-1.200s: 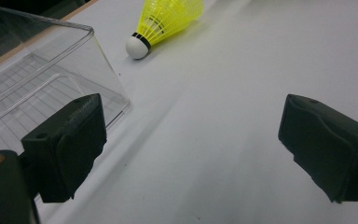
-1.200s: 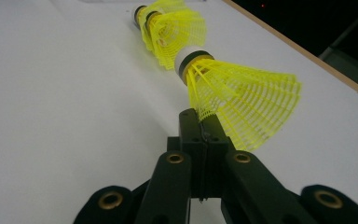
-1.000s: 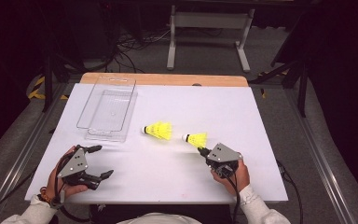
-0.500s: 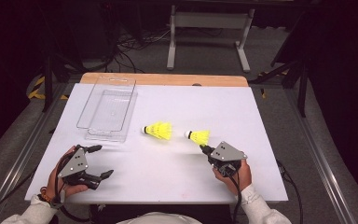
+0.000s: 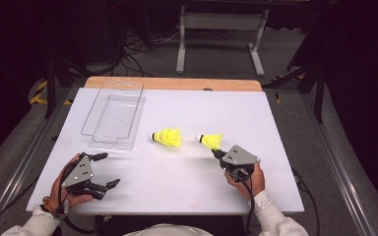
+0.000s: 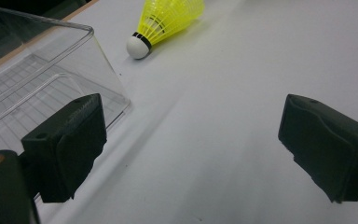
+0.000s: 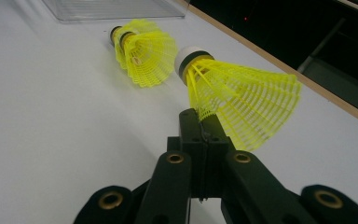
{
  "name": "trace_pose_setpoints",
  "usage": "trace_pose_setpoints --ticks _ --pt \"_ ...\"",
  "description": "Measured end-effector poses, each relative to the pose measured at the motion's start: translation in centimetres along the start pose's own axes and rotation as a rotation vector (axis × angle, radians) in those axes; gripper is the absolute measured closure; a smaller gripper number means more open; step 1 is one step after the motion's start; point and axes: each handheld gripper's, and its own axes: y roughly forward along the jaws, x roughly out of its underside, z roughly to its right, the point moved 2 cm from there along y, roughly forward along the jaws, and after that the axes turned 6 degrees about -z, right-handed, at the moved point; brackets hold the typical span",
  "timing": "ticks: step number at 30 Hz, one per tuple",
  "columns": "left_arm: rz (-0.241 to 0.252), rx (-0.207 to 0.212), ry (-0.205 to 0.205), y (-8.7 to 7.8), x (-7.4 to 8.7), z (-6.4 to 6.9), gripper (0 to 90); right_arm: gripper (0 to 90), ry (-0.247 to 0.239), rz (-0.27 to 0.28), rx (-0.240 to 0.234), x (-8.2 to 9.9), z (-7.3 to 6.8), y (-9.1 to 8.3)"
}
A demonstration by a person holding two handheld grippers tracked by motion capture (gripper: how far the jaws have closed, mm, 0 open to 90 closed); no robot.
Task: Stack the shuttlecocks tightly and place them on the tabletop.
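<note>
Recorder: Right gripper (image 5: 215, 153) is clamped on the skirt rim of the nearer shuttlecock (image 5: 210, 141). Against 1 second ago, that shuttlecock is seen shifted slightly up-frame, apparently raised just off the table (image 5: 275, 123).

Checker: Pick-up is judged made, then. Where should it be carried?

Recorder: Probably to the clear tray (image 5: 113, 118), far left. The 2nd shuttlecock (image 5: 166, 137) lies between, near the tray's corner, and should be passed over. Left gripper (image 5: 107, 170) is held spread wide, nothing between its jaws, near the front edge. Open table is left rightward and in front.

Dark room, grey floor (image 5: 216, 54), white table (image 5: 256, 113).
</note>
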Motion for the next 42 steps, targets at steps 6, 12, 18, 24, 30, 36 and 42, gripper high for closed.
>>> trace_pose_setpoints --ticks 6,12,18,24,30,36,42 --pt "-0.001 0.002 0.002 0.0 0.0 0.0 8.6 90.0 0.006 -0.013 -0.016 -0.3 0.4 1.4" --pt "-0.006 0.005 0.002 0.1 0.0 0.0 8.6 90.0 0.001 -0.031 -0.053 -0.6 0.2 2.9" --pt "-0.004 0.006 0.002 0.1 0.1 0.0 8.6 90.0 -0.029 -0.048 -0.088 -1.2 -0.5 4.3" --pt "-0.003 0.005 0.001 0.0 0.1 0.0 8.6 90.0 -0.039 -0.06 -0.111 -1.7 -1.1 5.5" --pt "-0.002 0.005 0.002 0.0 0.1 0.0 8.6 90.0 -0.057 -0.071 -0.136 -2.2 -1.6 6.9" --pt "0.0 0.006 0.003 0.0 0.1 -0.1 8.6 90.0 -0.078 -0.076 -0.148 -2.8 -2.0 7.8" --pt "0.001 0.007 0.002 -0.1 0.1 -0.1 8.6 90.0 -0.086 -0.073 -0.16 -3.2 -2.3 8.3"
